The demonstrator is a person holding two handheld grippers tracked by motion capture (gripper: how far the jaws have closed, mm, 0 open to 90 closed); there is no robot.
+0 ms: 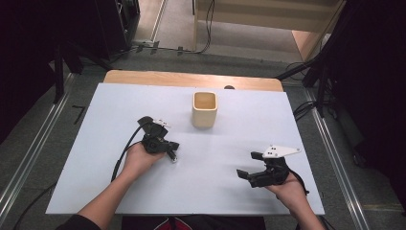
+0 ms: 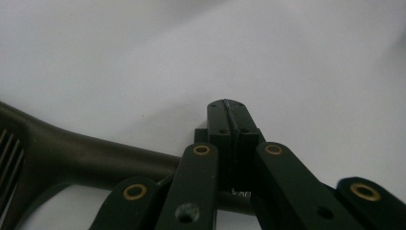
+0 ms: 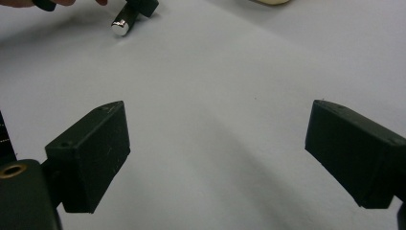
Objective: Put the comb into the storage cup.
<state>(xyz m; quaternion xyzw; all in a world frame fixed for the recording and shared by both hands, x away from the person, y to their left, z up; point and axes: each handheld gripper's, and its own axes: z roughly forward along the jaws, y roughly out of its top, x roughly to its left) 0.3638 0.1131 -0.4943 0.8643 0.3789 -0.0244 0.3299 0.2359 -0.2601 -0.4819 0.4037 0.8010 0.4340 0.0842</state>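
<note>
The white table [image 1: 95, 158] lies open around both hands, the beige cup [image 1: 205, 109] standing alone toward its far edge.

The counter [image 1: 119, 76] is a light wooden top, almost wholly covered by a white sheet [image 1: 220, 187] that leaves only a strip of bare wood along the far edge. A square cream cup [image 1: 205, 109] with rounded corners stands upright on the sheet, in the far half and near the middle from side to side, its open mouth facing up. Nearer the front and to the left of the cup, a dark slotted utensil with a metal-tipped handle [image 1: 171, 155] lies on the sheet, well apart from the cup.
</note>
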